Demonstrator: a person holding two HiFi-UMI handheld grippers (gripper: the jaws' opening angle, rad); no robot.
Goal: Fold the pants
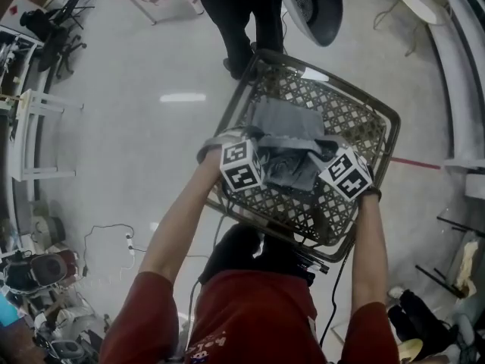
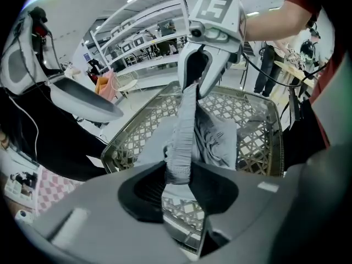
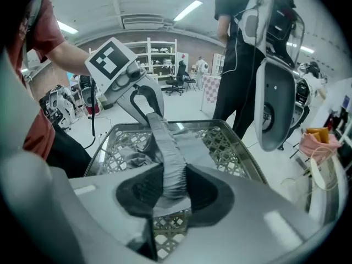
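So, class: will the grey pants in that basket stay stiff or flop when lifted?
Probably floppy: the pants sag into the basket between the left gripper and right gripper. Likely light, since two pinches on the waistband hold it taut. Its gathers probably resist slipping.

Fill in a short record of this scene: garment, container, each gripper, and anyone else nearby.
garment: grey pants, waistband stretched between the two grippers, the rest hanging into the basket
container: lattice basket, below the grippers
left gripper: shut on the waistband
right gripper: shut on the waistband
nearby: person in dark clothes, standing beyond the basket
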